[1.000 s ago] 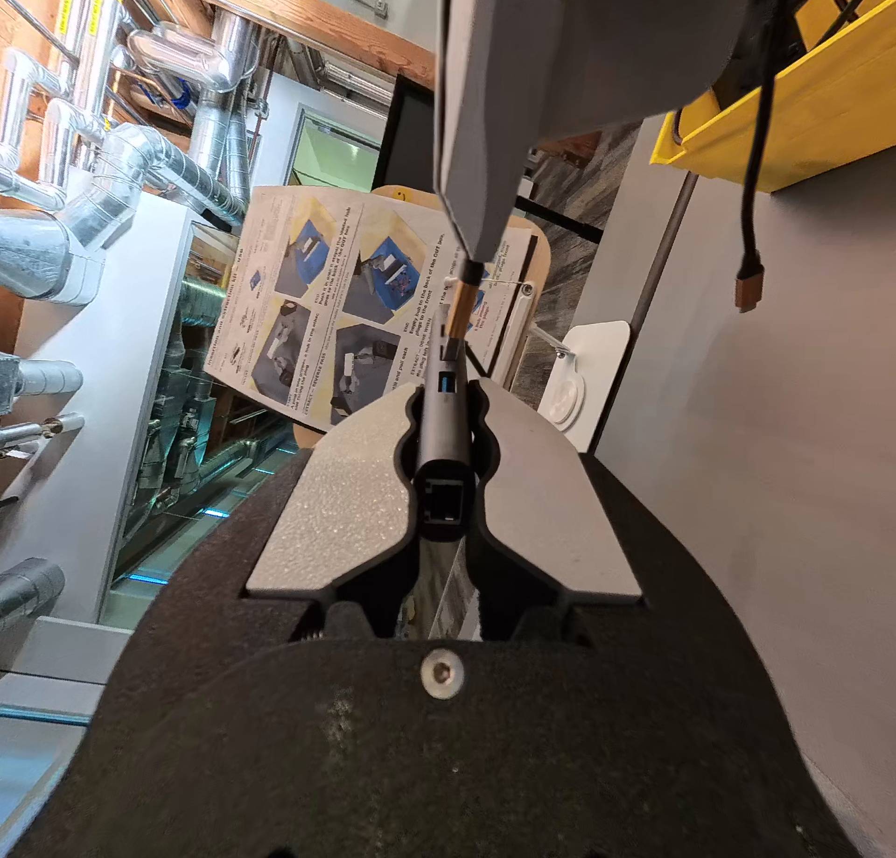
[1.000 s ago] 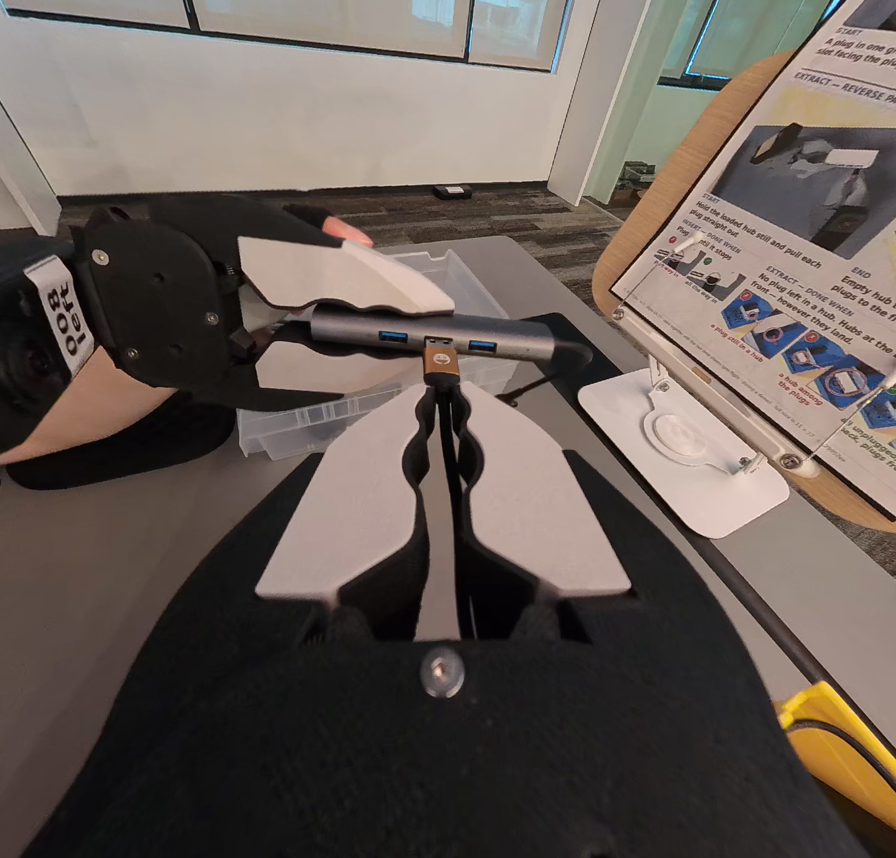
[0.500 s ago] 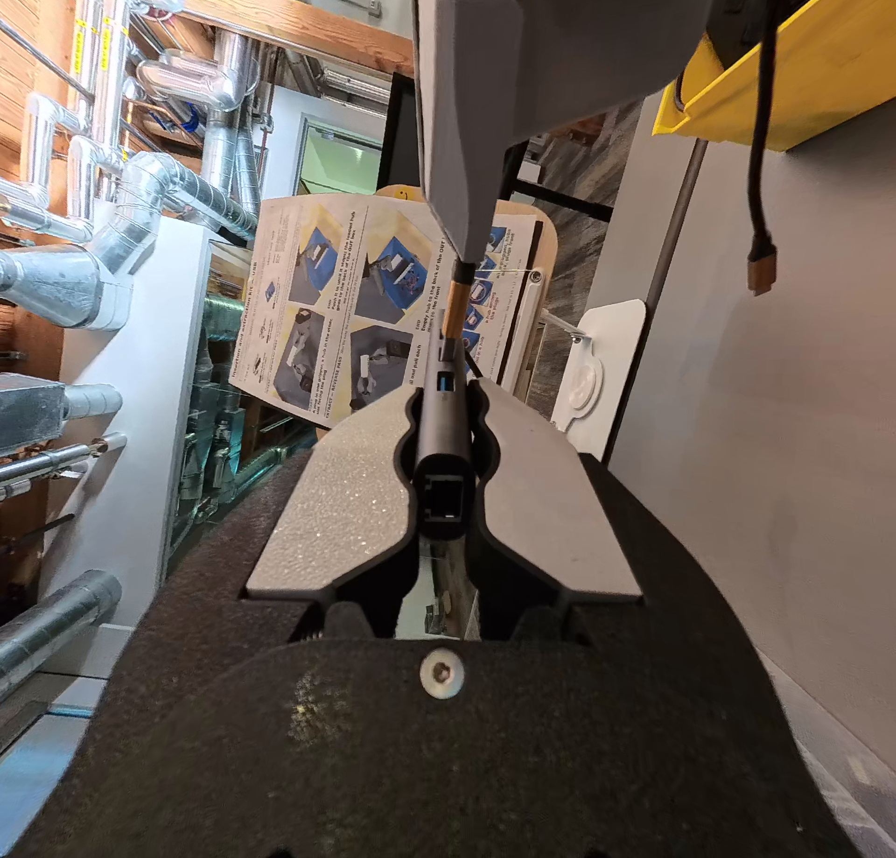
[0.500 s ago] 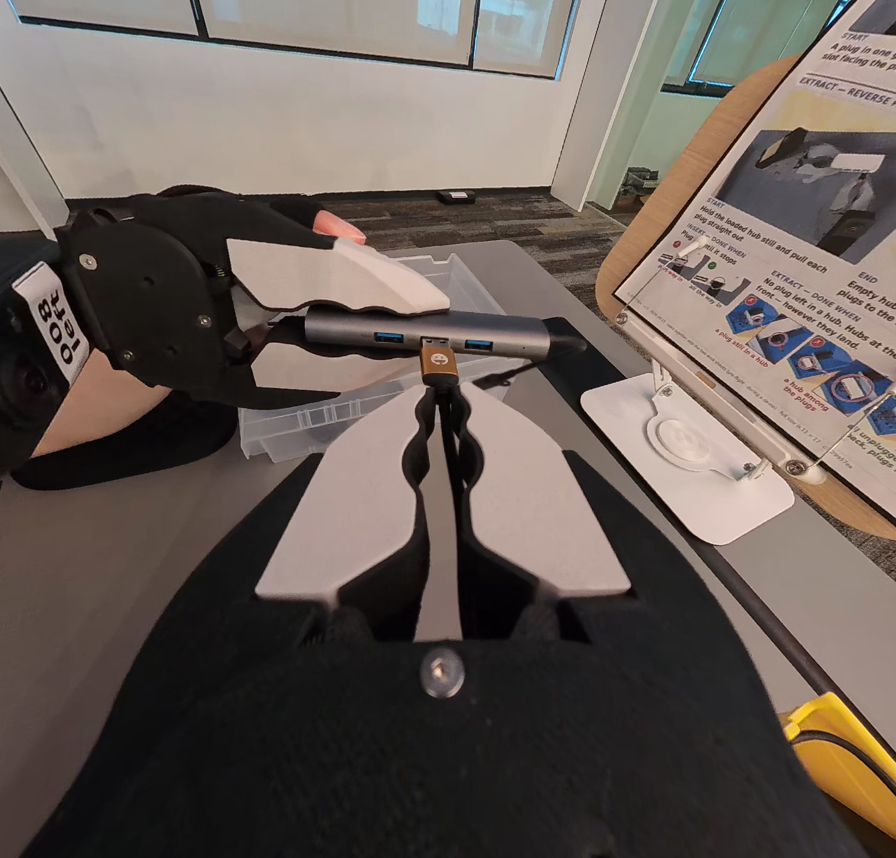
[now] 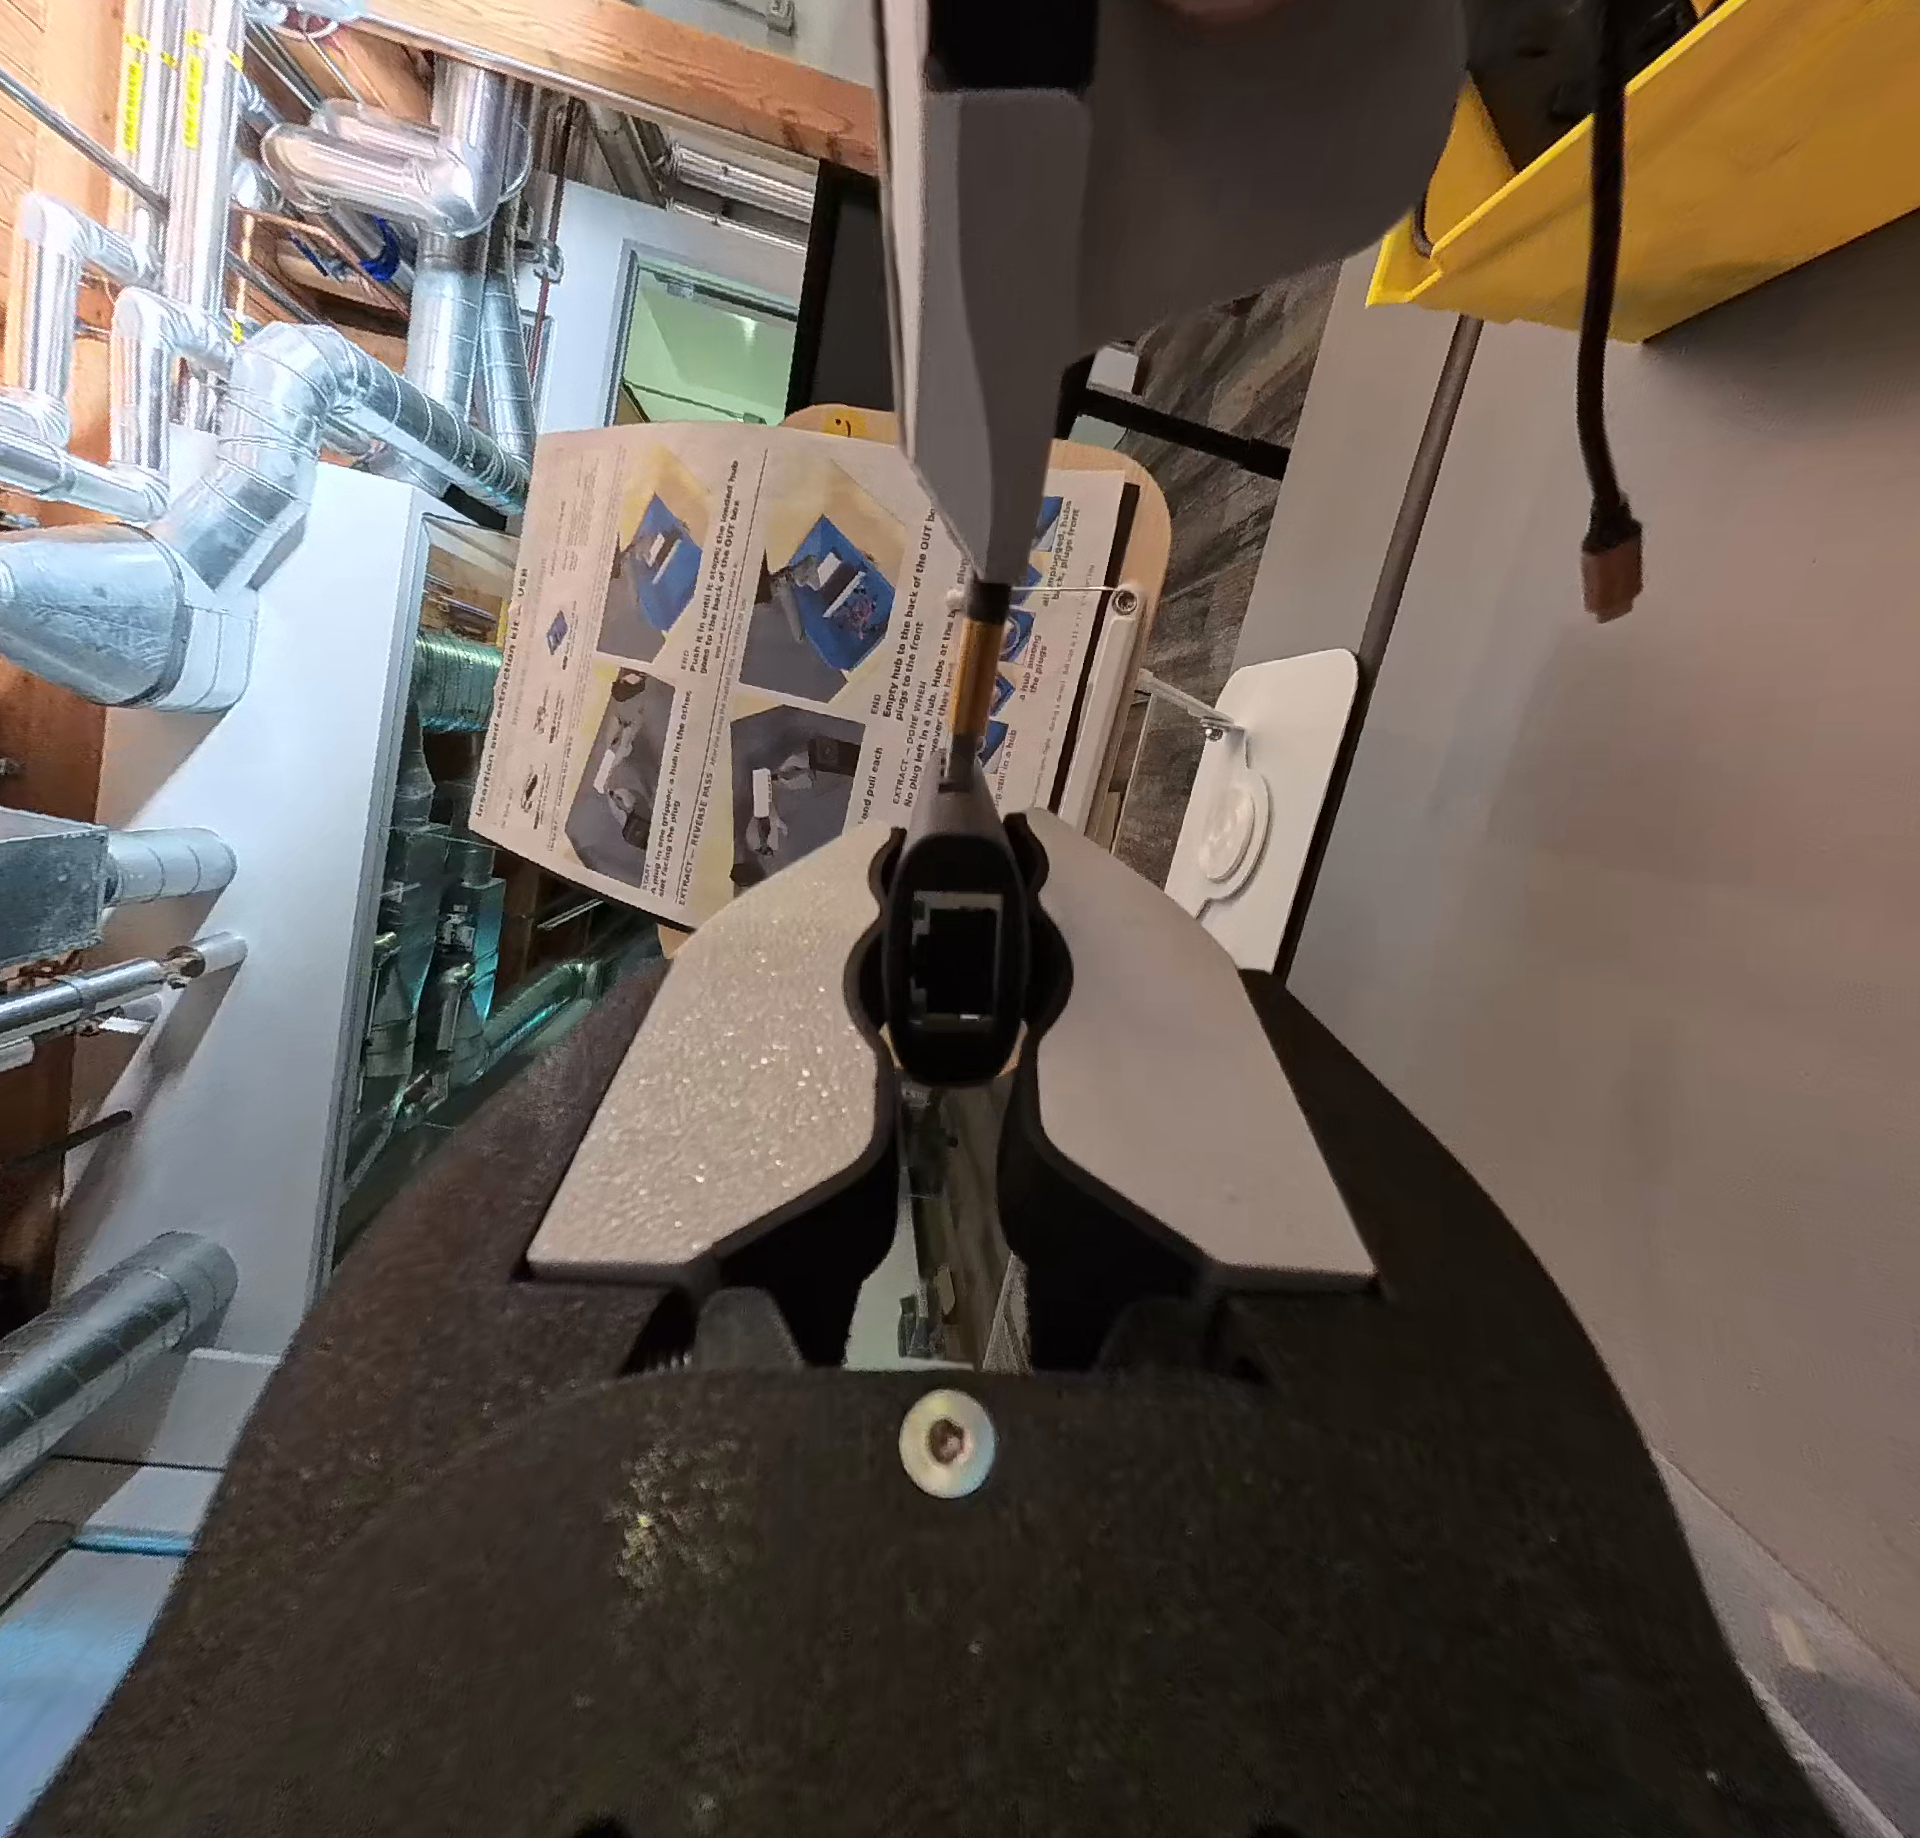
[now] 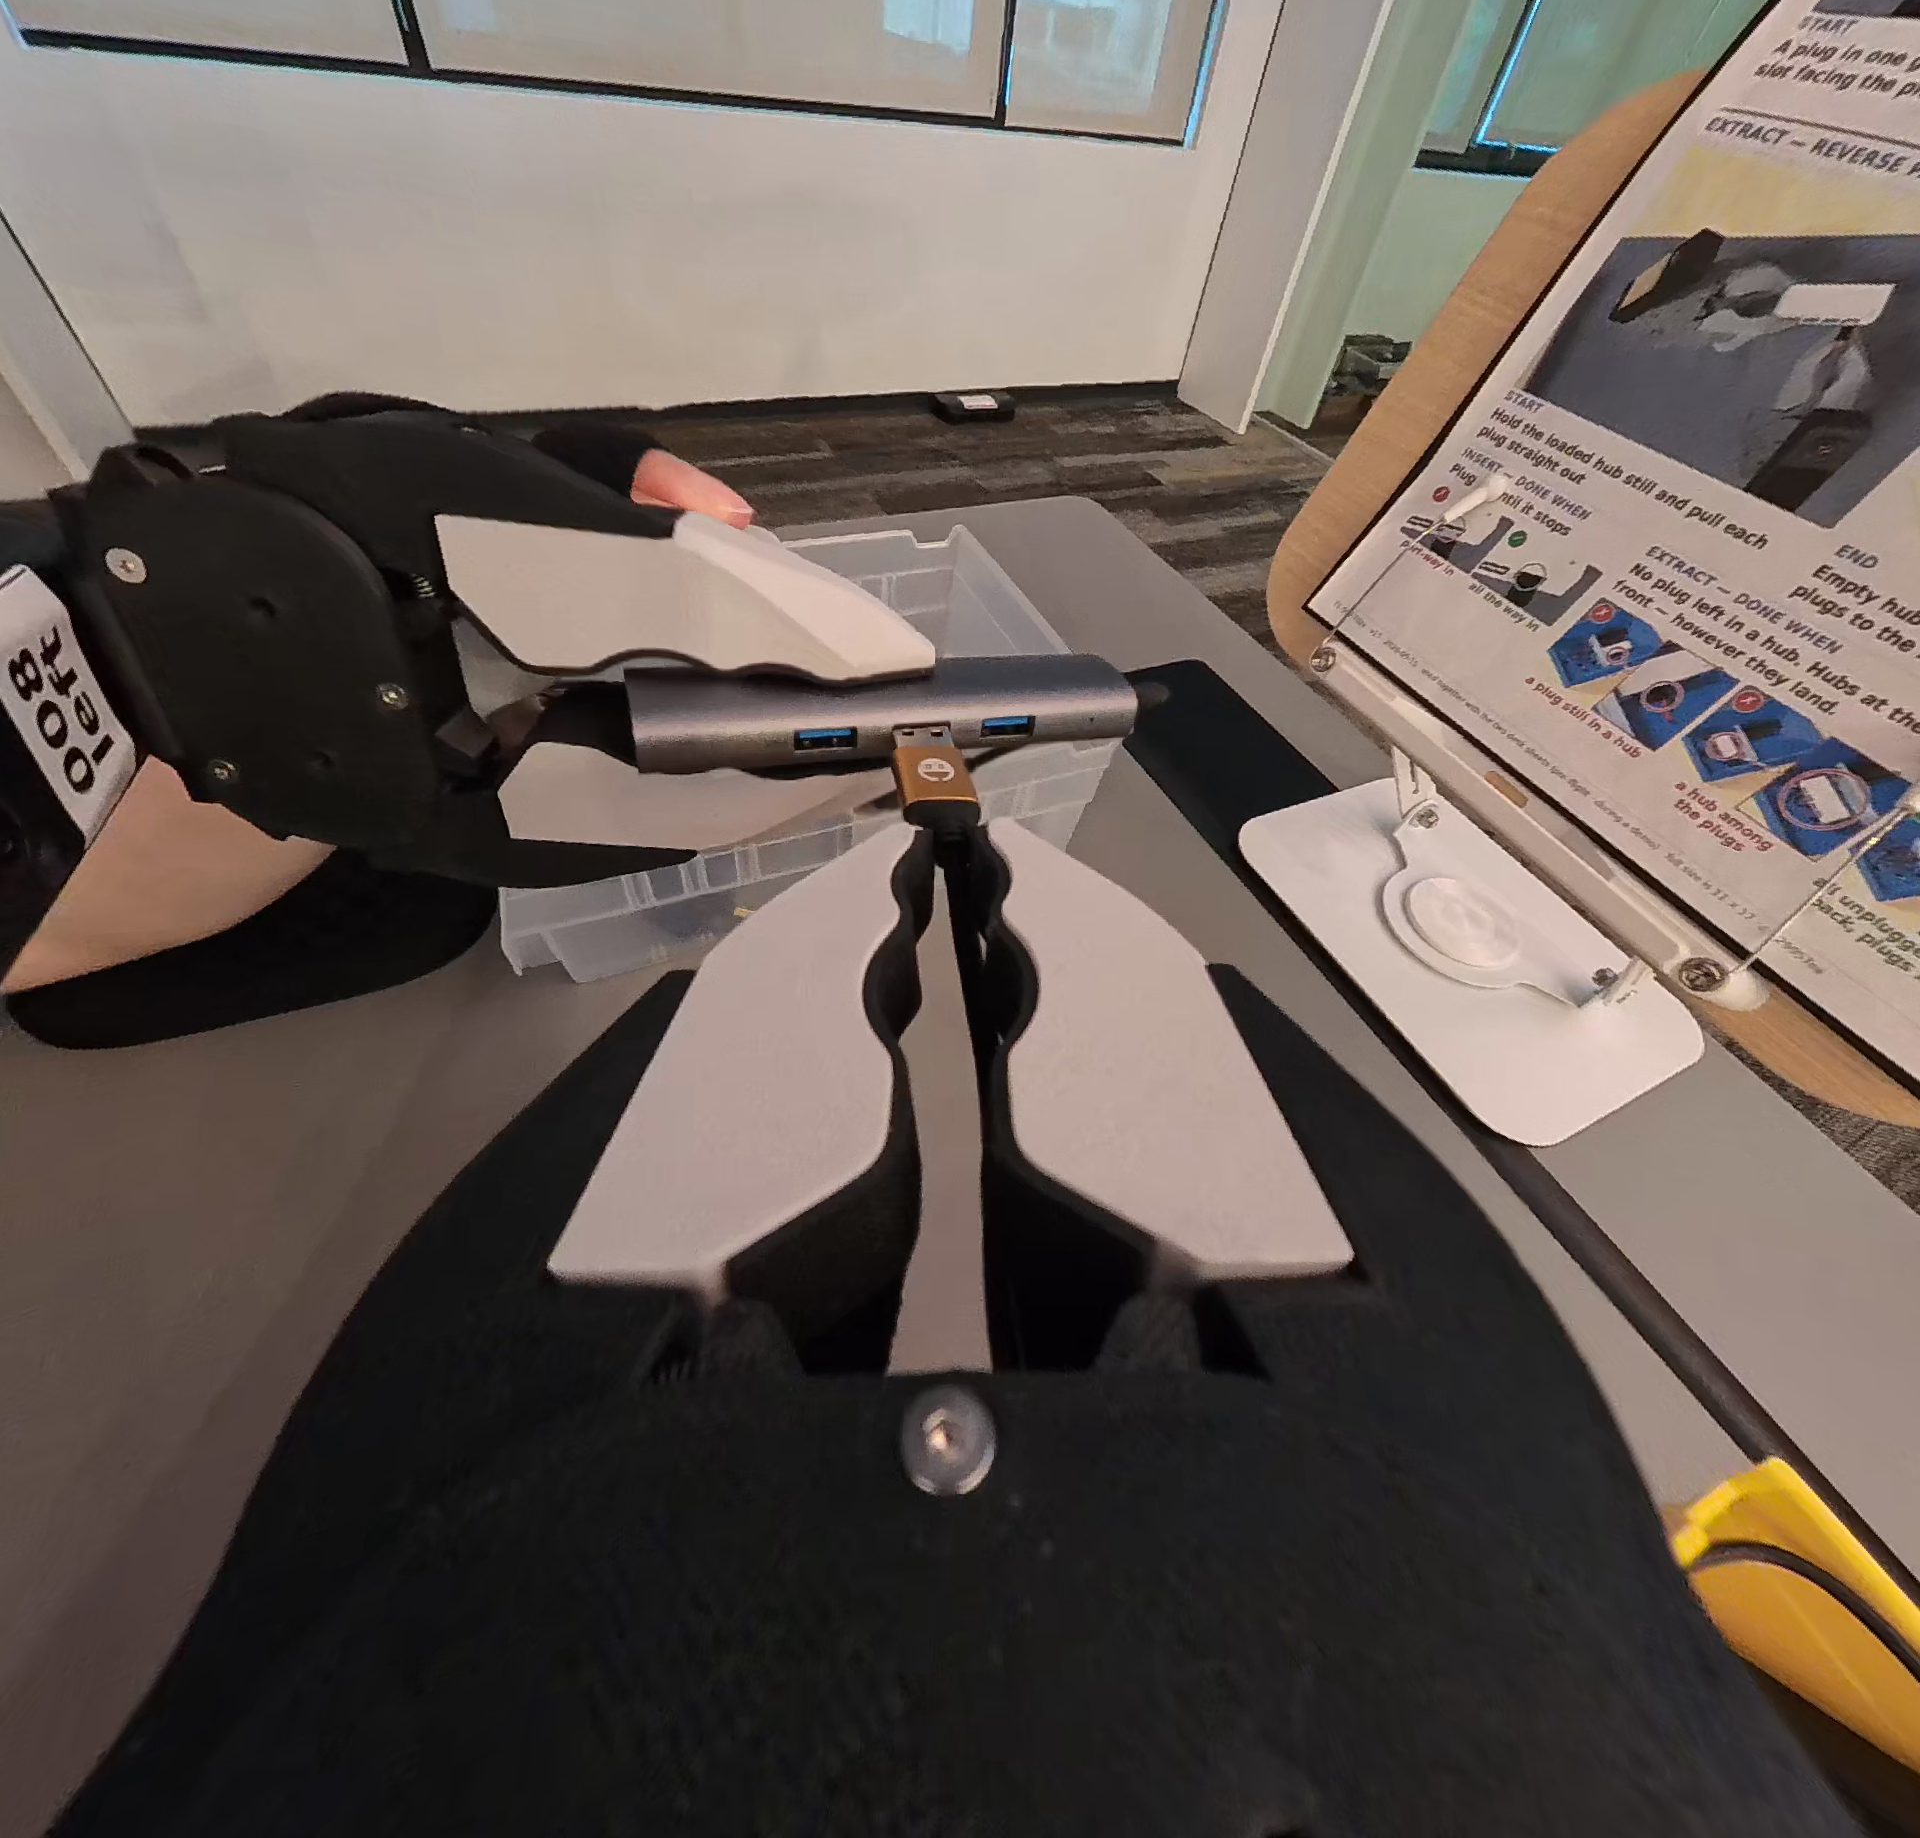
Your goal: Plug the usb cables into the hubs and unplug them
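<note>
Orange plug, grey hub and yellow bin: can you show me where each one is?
orange plug (image 6: 936, 776): right wrist view, on its orange shell, in front of the right claw.
grey hub (image 6: 1049, 685): right wrist view, on its top face.
yellow bin (image 5: 1704, 157): left wrist view, on its side wall.

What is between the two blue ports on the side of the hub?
In the right wrist view, the orange USB plug sits between the two blue ports of the grey hub, its metal tip partly showing.

The hub (image 6: 883, 713) hangs above the bin (image 6: 997, 593), the plug (image 6: 935, 775) before it, the stand (image 6: 1475, 947) to its right.
</note>
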Available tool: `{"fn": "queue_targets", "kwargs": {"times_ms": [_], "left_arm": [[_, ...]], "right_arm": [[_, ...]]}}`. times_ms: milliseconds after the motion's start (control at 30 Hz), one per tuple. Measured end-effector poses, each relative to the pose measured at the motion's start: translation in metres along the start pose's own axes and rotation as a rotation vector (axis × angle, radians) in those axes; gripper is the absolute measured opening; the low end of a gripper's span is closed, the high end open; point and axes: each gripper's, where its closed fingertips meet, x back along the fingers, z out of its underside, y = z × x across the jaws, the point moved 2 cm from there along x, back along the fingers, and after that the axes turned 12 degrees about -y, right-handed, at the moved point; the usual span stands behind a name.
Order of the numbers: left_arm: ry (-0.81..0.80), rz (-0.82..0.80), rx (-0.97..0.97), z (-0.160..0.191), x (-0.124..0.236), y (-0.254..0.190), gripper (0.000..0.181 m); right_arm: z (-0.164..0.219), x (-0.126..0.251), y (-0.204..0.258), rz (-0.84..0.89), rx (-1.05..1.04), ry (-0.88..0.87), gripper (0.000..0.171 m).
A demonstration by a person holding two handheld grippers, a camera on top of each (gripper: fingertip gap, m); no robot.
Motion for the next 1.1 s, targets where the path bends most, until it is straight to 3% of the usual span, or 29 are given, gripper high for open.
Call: {"fn": "queue_targets", "kwargs": {"times_ms": [1100], "left_arm": [[-0.037,-0.020,0.047,-0.0028,0.0011,0.0054,0.017]], "right_arm": [[-0.0036,0.0023,0.0019,-0.070,-0.067,-0.069,0.008]]}}
